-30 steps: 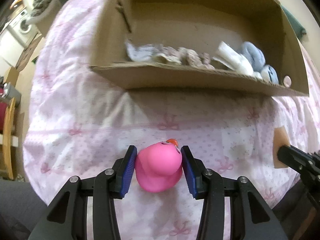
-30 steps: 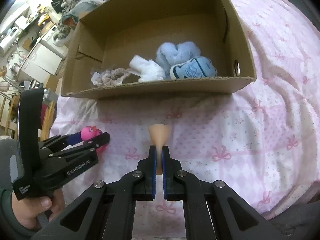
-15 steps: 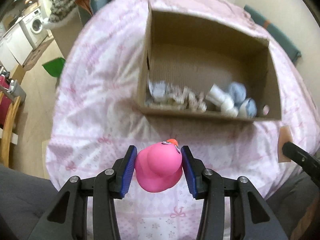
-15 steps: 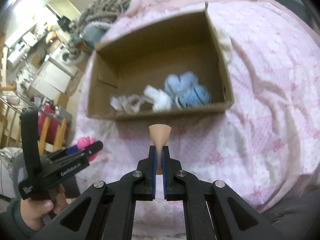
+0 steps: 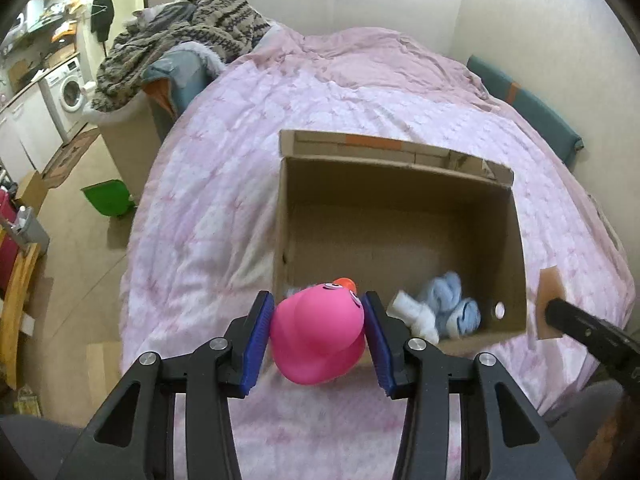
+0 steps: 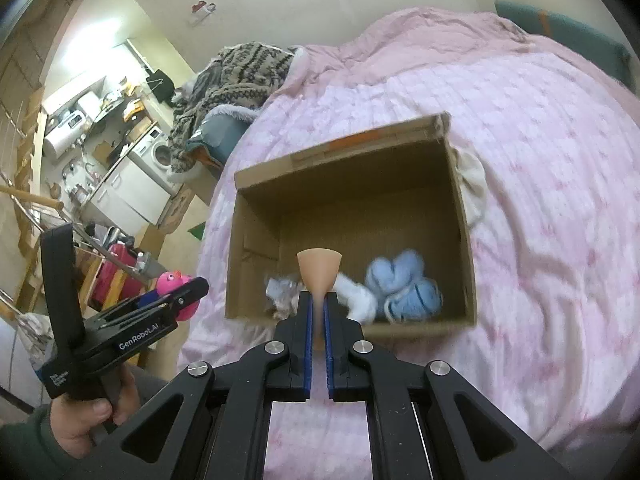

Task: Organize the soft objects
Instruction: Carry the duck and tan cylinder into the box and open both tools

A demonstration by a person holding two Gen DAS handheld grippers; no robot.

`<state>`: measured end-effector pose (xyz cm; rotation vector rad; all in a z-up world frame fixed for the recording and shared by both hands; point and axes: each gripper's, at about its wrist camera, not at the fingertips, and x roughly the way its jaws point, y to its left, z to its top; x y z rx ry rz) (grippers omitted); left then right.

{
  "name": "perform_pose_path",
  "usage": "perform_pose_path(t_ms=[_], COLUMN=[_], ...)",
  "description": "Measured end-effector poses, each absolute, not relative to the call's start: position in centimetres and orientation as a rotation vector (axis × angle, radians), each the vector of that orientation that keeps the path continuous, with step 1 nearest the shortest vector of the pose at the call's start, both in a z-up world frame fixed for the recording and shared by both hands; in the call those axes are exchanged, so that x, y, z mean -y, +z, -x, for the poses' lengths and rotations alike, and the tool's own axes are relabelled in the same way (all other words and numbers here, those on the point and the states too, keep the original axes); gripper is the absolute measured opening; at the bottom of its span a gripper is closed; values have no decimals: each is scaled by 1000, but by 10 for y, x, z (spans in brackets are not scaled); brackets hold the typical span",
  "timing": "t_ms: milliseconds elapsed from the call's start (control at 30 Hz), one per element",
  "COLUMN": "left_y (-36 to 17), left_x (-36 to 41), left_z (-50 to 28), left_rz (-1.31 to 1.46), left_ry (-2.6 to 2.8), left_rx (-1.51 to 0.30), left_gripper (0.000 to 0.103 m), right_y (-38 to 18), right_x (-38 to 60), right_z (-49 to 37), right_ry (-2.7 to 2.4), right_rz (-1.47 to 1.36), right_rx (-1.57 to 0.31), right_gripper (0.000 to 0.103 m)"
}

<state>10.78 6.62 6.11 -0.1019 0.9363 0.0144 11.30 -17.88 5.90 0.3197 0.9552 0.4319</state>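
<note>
My left gripper (image 5: 318,340) is shut on a pink rubber duck (image 5: 318,340) and holds it high above the near edge of an open cardboard box (image 5: 396,220). My right gripper (image 6: 316,340) is shut on a flat tan sponge-like piece (image 6: 319,272), also held above the box's near wall (image 6: 424,326). Inside the box lie light blue socks (image 6: 404,286), a white sock (image 6: 356,292) and a crumpled grey-white cloth (image 6: 280,288). The left gripper with the duck (image 6: 176,284) shows at the left of the right wrist view.
The box sits on a bed with a pink patterned quilt (image 5: 224,200). A knitted blanket pile (image 5: 180,40) lies on a bin left of the bed. A white cloth (image 6: 472,188) lies beside the box's right wall. A green dustpan (image 5: 108,200) is on the floor.
Both grippers have risen well above the bed with their objects still held. The box now looks smaller and is seen from above.
</note>
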Motion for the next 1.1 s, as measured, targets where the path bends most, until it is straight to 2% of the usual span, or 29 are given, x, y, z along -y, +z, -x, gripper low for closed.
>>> perform_pose_path(t_ms=[133, 367, 633, 1100], left_y=[47, -2, -8, -14], left_x=[-56, -50, -50, -40], left_z=[-128, -139, -147, -150], left_rz=[77, 42, 65, 103], left_ry=[-32, -56, -71, -124], left_rx=[-929, -1002, -1023, -1067], left_gripper=[42, 42, 42, 42], right_y=[52, 2, -15, -32], right_x=[171, 161, 148, 151], right_z=[-132, -143, -153, -167], right_ry=[459, 470, 477, 567], right_rz=[-314, -310, -271, -463], right_rx=[-953, -1005, -1053, -1119], right_gripper=[7, 7, 7, 7])
